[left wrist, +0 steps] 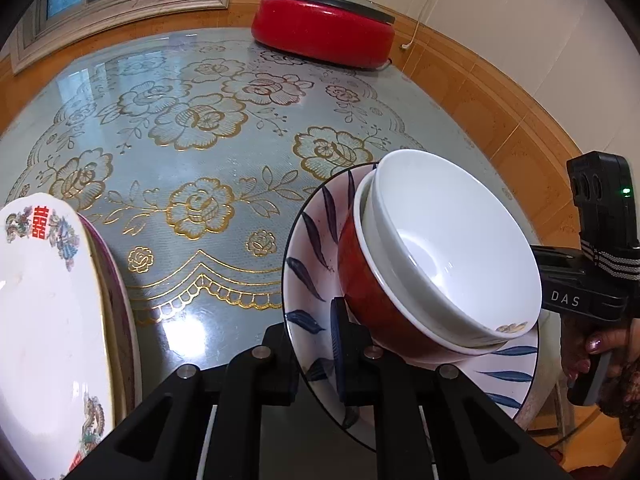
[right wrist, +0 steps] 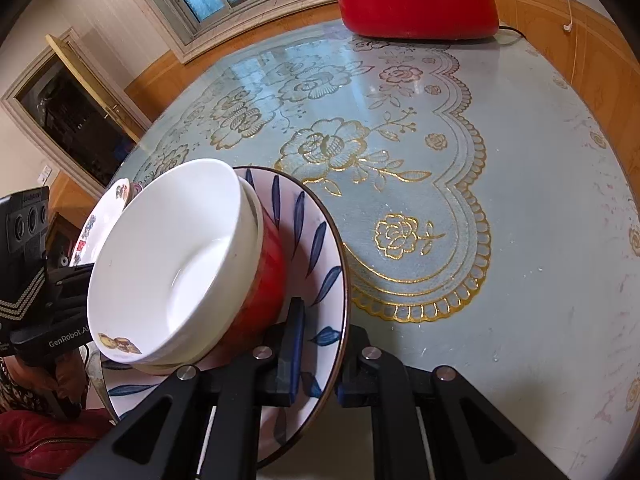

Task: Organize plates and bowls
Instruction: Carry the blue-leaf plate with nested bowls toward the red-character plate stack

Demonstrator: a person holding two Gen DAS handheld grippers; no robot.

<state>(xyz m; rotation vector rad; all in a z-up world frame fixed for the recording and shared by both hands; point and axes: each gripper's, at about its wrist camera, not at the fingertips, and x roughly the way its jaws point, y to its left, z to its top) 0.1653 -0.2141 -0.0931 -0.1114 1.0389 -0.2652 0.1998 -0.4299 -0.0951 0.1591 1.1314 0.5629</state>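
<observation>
Fingers of the left gripper (left wrist: 316,364) are clamping the near rim of a blue-leaf plate (left wrist: 308,248) in the left wrist view, one pad above the rim and one below it. This plate is carrying a red bowl (left wrist: 360,292) with a white bowl (left wrist: 452,240) nested inside it, and both bowls are leaning toward the camera. To the left, a white plate with red characters (left wrist: 44,300) is lying on top of a pink-rimmed plate (left wrist: 120,300) on the table (left wrist: 224,96), which is wearing a blue cloth with gold flowers. A red cooker (left wrist: 324,28) with a lid is sitting at the far edge. At the right edge, a hand (left wrist: 600,356) is gripping the handle of the other tool.

From the right wrist view, the right gripper (right wrist: 318,356) is pinching the opposite rim of the blue-leaf plate (right wrist: 316,240), its pads closed on the edge. The red bowl (right wrist: 268,276) and white bowl (right wrist: 176,256) are sitting on the plate, tilted toward the lens. Beyond them, the white plate with red characters (right wrist: 100,220) is peeking out on the left. The red cooker (right wrist: 416,4) is standing at the far side of the table (right wrist: 540,160).
</observation>
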